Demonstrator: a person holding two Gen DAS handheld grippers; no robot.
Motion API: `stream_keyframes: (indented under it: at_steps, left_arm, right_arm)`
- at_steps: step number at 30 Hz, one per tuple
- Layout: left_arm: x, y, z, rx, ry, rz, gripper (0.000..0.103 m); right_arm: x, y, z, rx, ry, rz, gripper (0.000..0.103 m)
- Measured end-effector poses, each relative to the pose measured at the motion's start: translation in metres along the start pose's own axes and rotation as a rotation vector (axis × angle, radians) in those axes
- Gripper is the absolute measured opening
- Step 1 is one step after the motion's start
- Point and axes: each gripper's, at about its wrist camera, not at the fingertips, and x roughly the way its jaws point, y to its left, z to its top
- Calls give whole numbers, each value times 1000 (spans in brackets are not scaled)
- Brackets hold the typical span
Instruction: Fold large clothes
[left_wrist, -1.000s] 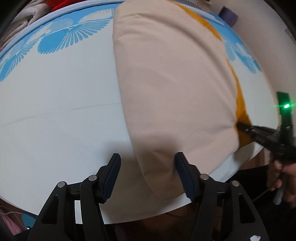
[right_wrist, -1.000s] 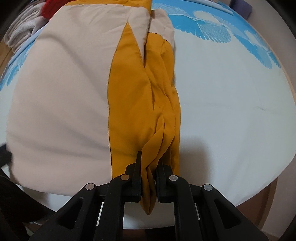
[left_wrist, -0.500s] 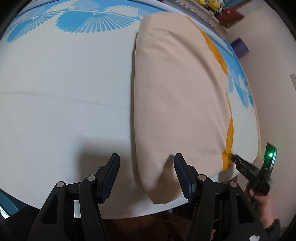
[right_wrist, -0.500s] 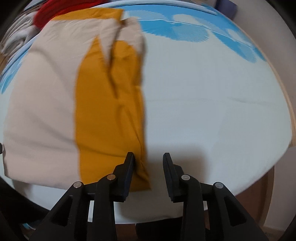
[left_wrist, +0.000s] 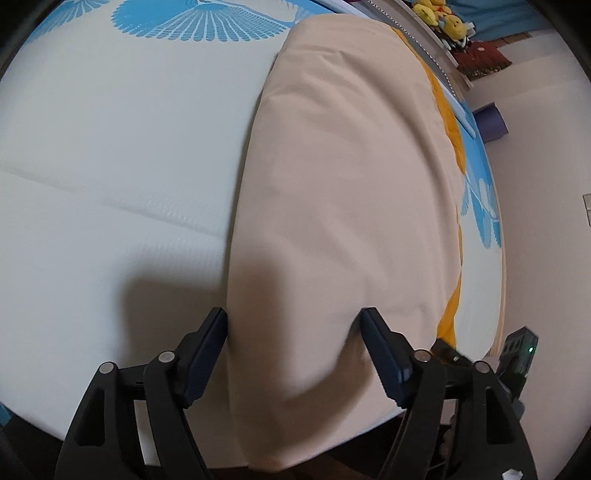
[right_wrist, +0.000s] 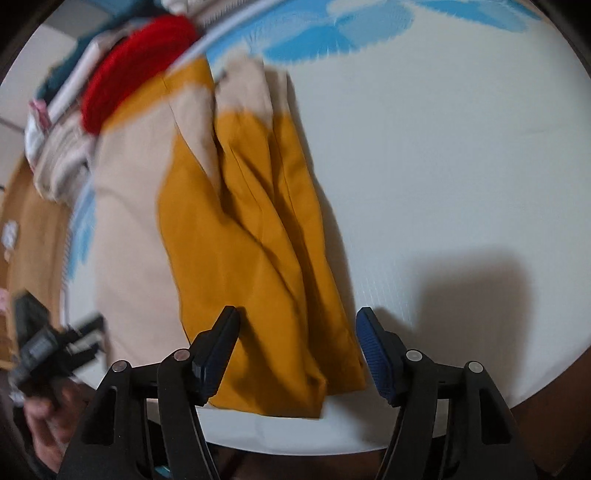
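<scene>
A large beige and mustard-yellow garment (left_wrist: 347, 192) lies lengthwise on the white bed cover (left_wrist: 92, 147) with blue fan prints. My left gripper (left_wrist: 295, 332) is open, its jaws on either side of the garment's near beige end. In the right wrist view the garment's mustard part (right_wrist: 258, 258) lies in folds beside the beige part (right_wrist: 129, 240). My right gripper (right_wrist: 297, 328) is open, its jaws on either side of the mustard hem at the bed's near edge. The left gripper also shows in the right wrist view (right_wrist: 79, 330), low on the left.
A red cloth (right_wrist: 129, 74) and a pile of other laundry (right_wrist: 59, 147) lie at the far left end of the bed. Yellow plush toys (left_wrist: 443, 22) sit on a shelf beyond it. A purple object (left_wrist: 491, 125) leans at the pink wall on the right.
My right gripper let go of the bunched mustard fabric and opened wide; the hem now lies flat on the bed. My left gripper stayed open and moved in over the beige end.
</scene>
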Motion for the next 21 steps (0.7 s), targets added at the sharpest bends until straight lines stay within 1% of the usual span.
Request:
stream_keyframes:
  at_steps: [3,6,8,10,12,13,14,16,17,19,21]
  left_arm:
    - [8,-3,7,1,-1,5,79]
    - [16,-5,18,-5,-4,-3,83]
    - [22,-3,27,-15,-12,-22,84]
    - [26,-1,35,-26,-25,-41,84]
    - [26,-1,43,-16,-47,-54,81]
    - [26,-3,48,6,-64,-52,77]
    - [24,-5,52,31,-83,-45,70]
    - [17,-9,58,74,-117,-28,61]
    - [10,-10,65,97,-138,-16,59]
    - [0,-7,77,111,-161,-8,58]
    - [-14,3,95,94,-181,-3,57]
  right_arm:
    - [12,-2,6,17,6,-4,69]
    - [17,5,8,-16,-8,-29,68]
    - [20,12,7,-37,-17,-48,60]
    - [22,19,6,-39,-18,-33,41]
    - [23,28,4,-28,-28,-28,31]
    - [24,32,3,-25,-39,-36,28]
    - [27,41,0,-21,-52,-49,26]
    - [28,52,0,-11,-86,-60,22]
    - [28,62,1,-10,-111,-59,21]
    - [32,79,3,-9,-142,-47,20]
    - [40,100,10,-21,-161,-38,20]
